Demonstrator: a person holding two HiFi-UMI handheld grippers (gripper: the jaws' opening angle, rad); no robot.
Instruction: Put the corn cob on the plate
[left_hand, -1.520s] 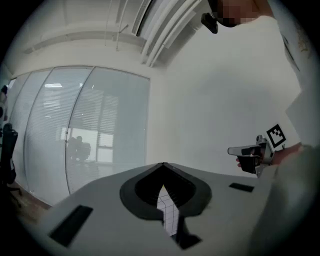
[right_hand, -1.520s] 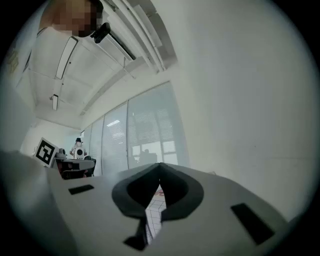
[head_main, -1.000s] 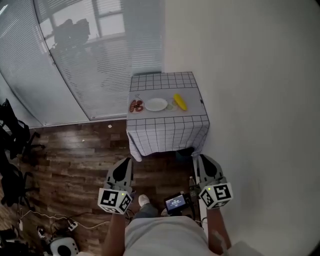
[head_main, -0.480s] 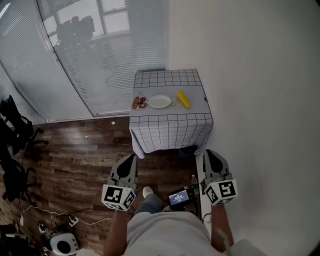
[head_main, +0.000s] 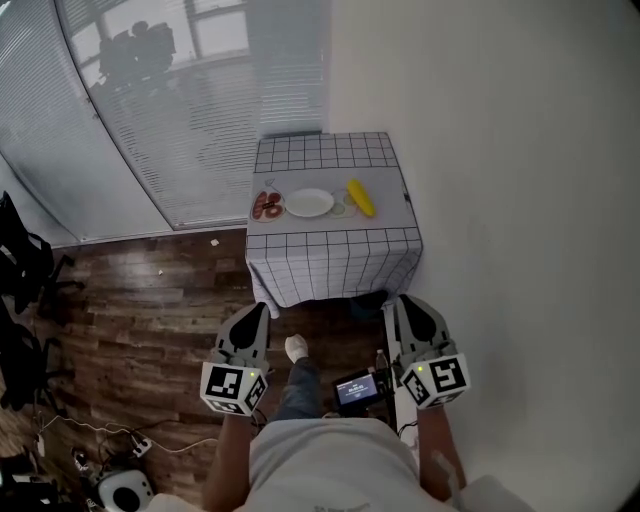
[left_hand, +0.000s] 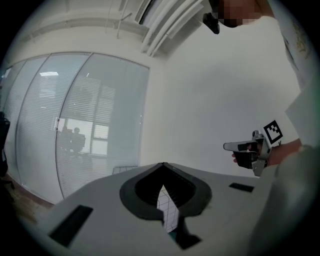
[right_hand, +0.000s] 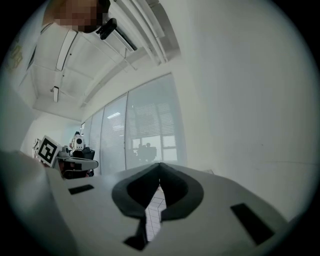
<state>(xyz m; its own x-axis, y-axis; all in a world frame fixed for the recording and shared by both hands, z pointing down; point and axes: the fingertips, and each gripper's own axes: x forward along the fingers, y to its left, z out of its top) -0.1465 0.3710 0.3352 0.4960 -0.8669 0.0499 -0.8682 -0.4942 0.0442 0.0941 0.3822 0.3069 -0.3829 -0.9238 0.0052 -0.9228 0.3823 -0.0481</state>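
Corn cob (head_main: 360, 198) right of plate (head_main: 310, 203) (on table (head_main: 325, 152)).

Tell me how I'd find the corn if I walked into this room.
Look for the small table under a white grid-lined cloth against the white wall. On it, the yellow corn cob lies between the round white plate and that wall. It is the only bright yellow thing there; the food on the plate's other side is reddish-brown.
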